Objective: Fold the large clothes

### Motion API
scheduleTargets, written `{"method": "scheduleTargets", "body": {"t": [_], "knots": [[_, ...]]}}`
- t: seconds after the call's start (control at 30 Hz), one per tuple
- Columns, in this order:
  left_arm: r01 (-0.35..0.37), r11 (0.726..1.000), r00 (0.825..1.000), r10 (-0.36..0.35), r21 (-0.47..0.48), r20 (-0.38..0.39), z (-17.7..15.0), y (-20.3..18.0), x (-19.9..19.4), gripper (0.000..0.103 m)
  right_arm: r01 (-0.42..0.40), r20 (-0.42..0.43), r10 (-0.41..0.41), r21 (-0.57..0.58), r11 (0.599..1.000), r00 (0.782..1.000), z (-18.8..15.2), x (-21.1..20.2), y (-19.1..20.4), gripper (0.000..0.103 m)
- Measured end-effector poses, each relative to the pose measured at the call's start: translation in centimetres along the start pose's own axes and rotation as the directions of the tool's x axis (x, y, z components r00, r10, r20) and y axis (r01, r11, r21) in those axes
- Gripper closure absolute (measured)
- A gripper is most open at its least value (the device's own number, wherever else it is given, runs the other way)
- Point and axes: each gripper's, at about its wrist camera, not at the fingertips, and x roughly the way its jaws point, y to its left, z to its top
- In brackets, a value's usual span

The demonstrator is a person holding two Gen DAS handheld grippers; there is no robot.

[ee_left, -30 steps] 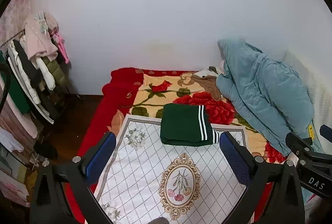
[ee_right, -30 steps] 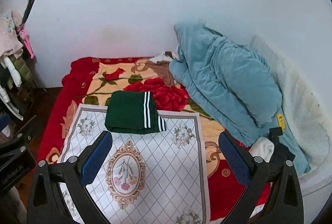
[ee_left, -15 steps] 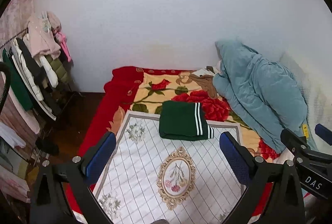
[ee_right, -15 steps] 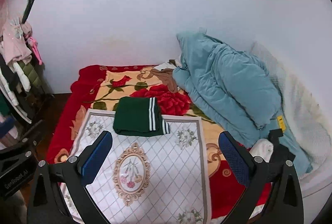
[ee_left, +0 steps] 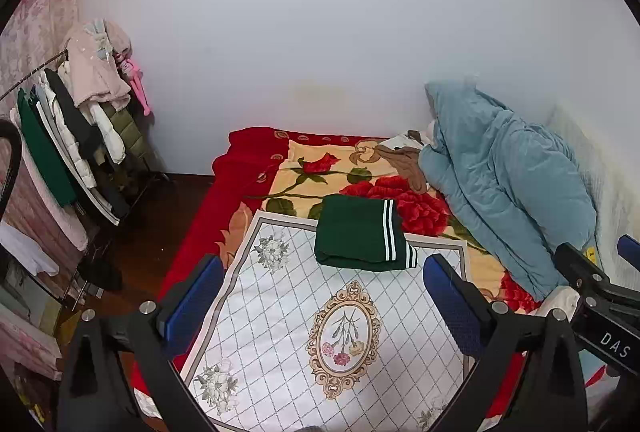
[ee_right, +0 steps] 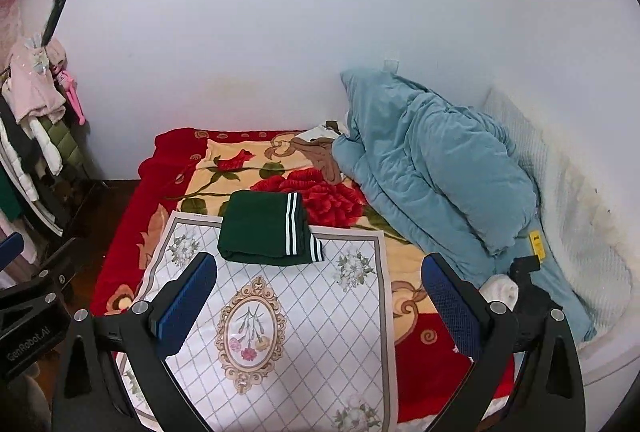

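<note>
A dark green garment with white stripes [ee_left: 362, 234] lies folded into a neat rectangle at the far edge of a white patterned mat [ee_left: 320, 320] on the bed. It also shows in the right wrist view [ee_right: 269, 234], on the same mat [ee_right: 280, 320]. My left gripper [ee_left: 320, 296] is open and empty, held well back from the garment above the mat. My right gripper [ee_right: 316, 296] is open and empty too, also back from it. The right gripper's body shows at the right edge of the left wrist view [ee_left: 600, 296].
A red floral blanket [ee_left: 304, 172] covers the bed. A bunched blue quilt [ee_left: 504, 176] lies along the right side against a white pillow [ee_right: 568, 216]. A clothes rack [ee_left: 68, 136] with hanging clothes stands at the left over dark floor. A white wall is behind.
Both grippers have pulled back and up from the bed, so the folded green garment looks smaller and farther away. The garment itself has not moved.
</note>
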Motion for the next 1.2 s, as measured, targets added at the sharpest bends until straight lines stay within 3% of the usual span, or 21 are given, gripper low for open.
{"method": "scheduleTargets", "body": {"t": [1.2], "knots": [[-0.019,1.000,1.000,0.019,0.010,0.019,0.5,0.0,-1.1,0.001,-0.009,0.008,0.009,-0.020,1.000,1.000,0.4,0.6,-0.2,0.000]]}}
